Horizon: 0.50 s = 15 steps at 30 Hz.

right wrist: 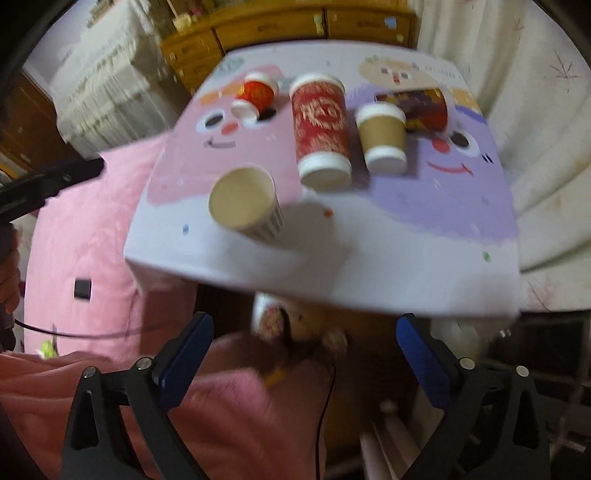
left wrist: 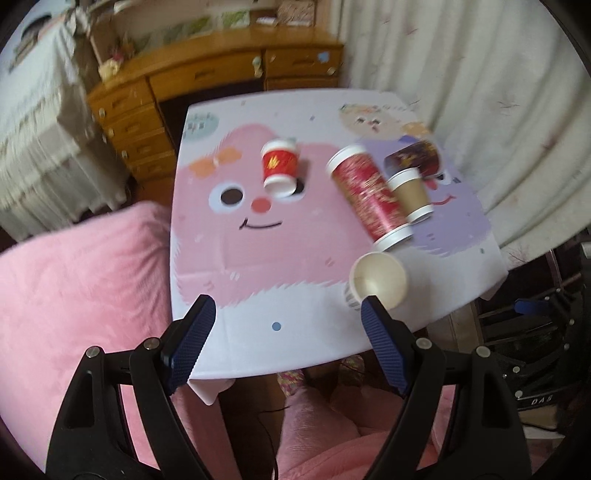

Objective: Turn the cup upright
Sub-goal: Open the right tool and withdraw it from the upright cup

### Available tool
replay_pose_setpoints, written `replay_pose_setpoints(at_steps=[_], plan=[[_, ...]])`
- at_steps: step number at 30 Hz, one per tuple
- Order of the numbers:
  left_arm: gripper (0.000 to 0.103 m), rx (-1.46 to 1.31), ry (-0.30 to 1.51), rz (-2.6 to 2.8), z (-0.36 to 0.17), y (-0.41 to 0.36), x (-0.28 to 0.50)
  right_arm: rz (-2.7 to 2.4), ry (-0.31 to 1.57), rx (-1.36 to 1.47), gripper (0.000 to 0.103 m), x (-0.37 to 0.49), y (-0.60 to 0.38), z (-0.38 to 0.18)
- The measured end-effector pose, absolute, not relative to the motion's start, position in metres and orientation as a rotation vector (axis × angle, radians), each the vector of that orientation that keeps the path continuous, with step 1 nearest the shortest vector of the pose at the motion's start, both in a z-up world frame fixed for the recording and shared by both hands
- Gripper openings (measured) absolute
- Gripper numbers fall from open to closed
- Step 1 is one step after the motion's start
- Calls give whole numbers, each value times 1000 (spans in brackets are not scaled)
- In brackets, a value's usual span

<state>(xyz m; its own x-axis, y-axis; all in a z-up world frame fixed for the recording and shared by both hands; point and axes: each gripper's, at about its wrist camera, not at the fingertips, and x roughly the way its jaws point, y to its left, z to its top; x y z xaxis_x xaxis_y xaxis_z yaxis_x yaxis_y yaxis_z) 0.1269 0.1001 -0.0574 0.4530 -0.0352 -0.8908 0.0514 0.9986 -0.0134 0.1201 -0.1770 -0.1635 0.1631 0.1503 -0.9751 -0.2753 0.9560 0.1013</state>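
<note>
Several paper cups are on a small table with a cartoon cover [left wrist: 280,347] [right wrist: 406,258]. A striped white cup [left wrist: 376,280] [right wrist: 245,203] stands upright with its mouth open, near the front edge. A tall red cup [left wrist: 369,192] [right wrist: 321,125], a brown cup [left wrist: 412,192] [right wrist: 384,136] and a small red cup [left wrist: 279,166] [right wrist: 255,94] stand upside down. A dark patterned cup [left wrist: 415,157] [right wrist: 417,105] lies on its side at the back. My left gripper [left wrist: 288,317] and right gripper [right wrist: 304,330] are open, empty, held before the front edge.
A pink blanket [left wrist: 81,288] [right wrist: 85,236] lies left of the table. A wooden drawer desk [left wrist: 155,96] [right wrist: 280,29] stands behind it. White curtains [left wrist: 480,74] [right wrist: 535,110] hang on the right. The other gripper's black arm [right wrist: 48,184] shows at the left of the right wrist view.
</note>
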Motion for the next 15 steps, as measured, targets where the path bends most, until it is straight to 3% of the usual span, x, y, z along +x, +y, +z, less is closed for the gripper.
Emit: replay_pose_setpoints(at_steps=[6, 15], plan=[[79, -21, 1042, 8, -7, 71, 102, 240, 1445, 20, 103, 108, -193, -115], [79, -98, 928, 68, 21, 48, 66, 191, 1054, 88, 103, 67, -198, -29]])
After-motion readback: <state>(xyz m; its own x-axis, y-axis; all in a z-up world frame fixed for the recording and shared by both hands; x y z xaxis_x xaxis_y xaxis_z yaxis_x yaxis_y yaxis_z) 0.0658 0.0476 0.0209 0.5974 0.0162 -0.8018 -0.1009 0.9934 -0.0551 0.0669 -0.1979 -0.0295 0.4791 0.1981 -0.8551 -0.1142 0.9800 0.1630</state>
